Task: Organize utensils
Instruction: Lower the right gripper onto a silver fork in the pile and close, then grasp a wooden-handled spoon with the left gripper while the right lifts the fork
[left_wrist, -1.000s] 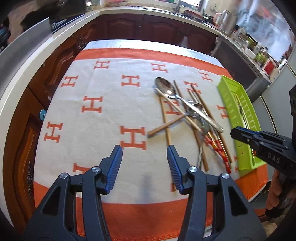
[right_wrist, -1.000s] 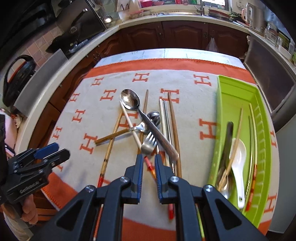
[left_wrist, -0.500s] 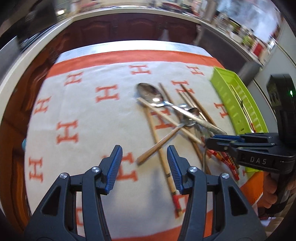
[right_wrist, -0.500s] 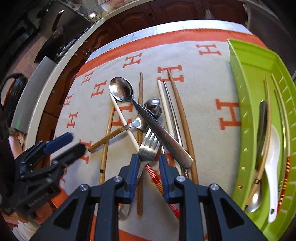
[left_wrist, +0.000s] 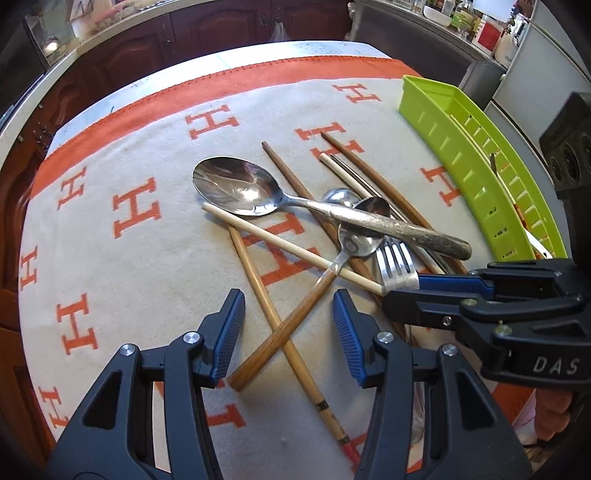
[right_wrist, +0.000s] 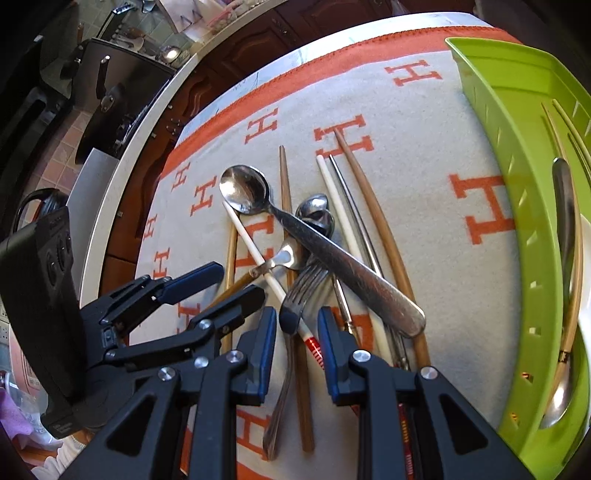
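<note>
The right gripper (right_wrist: 296, 325) hangs over the fork (right_wrist: 301, 291), jaws parted either side of its neck, pads not pressing; they have just been opening. The fork lies in the middle of the tangled pile on the surface (left_wrist: 155, 258), its tines tucked under the big spoon (left_wrist: 314, 206) and across a white chopstick (left_wrist: 295, 251). Lifting it could drag that spoon and roll the chopsticks off the near edge. The left gripper (left_wrist: 288, 332), released and empty, its jaws just closing a little, straddles the wooden-handled spoon (left_wrist: 295, 317); the two grippers sit close and may collide. The green tray (left_wrist: 476, 177) waits at the right; its contents are hard to count.
</note>
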